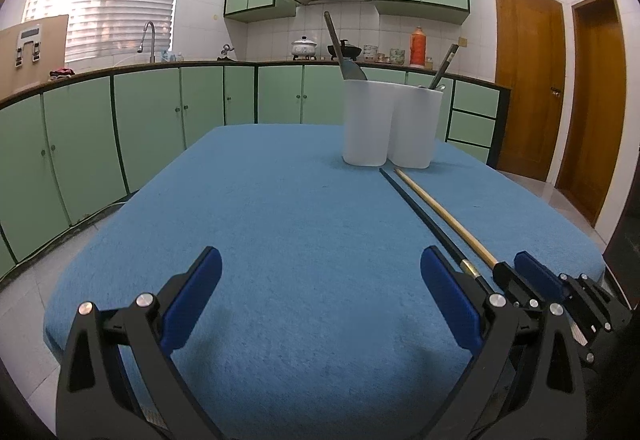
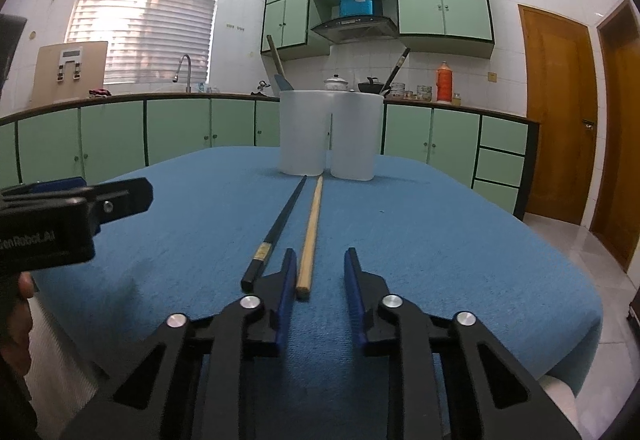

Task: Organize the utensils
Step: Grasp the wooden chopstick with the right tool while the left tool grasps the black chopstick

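Note:
A black chopstick and a wooden chopstick lie side by side on the blue tablecloth, pointing at two white holders. The left holder has a spatula in it, the right holder has dark utensils. My right gripper is open, low over the table, with the wooden chopstick's near end between its fingers. My left gripper is open and empty, left of both chopsticks. The right gripper also shows in the left wrist view.
Green kitchen cabinets and a counter with a sink tap, pots and a red flask stand behind the table. Wooden doors are at the right. The table's right edge drops to a tiled floor.

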`<action>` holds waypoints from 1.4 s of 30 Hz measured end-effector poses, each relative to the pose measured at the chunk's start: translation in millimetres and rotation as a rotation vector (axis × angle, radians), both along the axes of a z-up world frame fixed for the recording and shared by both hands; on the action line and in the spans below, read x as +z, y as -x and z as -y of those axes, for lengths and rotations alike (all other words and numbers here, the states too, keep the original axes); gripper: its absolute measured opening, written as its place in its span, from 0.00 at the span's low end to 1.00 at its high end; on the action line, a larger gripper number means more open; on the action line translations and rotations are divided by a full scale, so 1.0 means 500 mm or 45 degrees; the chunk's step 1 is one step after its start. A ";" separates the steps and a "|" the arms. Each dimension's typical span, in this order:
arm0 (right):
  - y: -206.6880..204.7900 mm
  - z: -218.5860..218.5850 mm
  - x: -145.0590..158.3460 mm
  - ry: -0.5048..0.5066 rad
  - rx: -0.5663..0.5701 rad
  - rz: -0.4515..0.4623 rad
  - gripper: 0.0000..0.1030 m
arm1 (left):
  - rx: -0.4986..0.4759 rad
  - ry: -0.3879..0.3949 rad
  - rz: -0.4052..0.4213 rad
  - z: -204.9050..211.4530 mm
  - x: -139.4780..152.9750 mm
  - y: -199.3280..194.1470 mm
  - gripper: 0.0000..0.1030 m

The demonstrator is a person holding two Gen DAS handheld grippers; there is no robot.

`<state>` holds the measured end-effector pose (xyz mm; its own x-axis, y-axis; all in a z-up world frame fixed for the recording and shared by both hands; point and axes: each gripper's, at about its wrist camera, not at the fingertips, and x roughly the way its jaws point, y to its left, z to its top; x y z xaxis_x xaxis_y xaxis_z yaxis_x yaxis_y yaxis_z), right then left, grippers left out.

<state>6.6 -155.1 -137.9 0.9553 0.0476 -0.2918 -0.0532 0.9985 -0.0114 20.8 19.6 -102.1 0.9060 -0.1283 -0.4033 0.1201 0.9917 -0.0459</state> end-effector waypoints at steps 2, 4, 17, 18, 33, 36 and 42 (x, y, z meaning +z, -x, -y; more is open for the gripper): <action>0.000 -0.003 -0.002 -0.001 0.005 -0.001 0.17 | -0.002 0.000 0.000 0.000 0.001 0.001 0.94; 0.002 -0.004 -0.004 -0.004 0.010 -0.002 0.13 | -0.002 0.000 0.001 0.001 0.001 0.001 0.94; 0.010 0.003 -0.004 -0.039 0.015 -0.006 0.06 | -0.010 -0.007 0.008 0.011 0.004 0.016 0.94; 0.011 0.005 -0.003 -0.041 0.014 -0.004 0.06 | -0.011 -0.008 0.008 0.014 0.004 0.017 0.94; 0.036 0.084 0.009 -0.088 -0.127 0.025 0.06 | -0.098 0.056 -0.040 0.090 -0.002 0.002 0.94; 0.038 0.109 0.010 -0.109 -0.163 0.024 0.06 | -0.125 0.046 -0.037 0.127 -0.007 0.001 0.93; 0.040 0.127 0.007 -0.133 -0.182 0.030 0.06 | -0.126 0.030 -0.065 0.187 -0.034 -0.010 0.70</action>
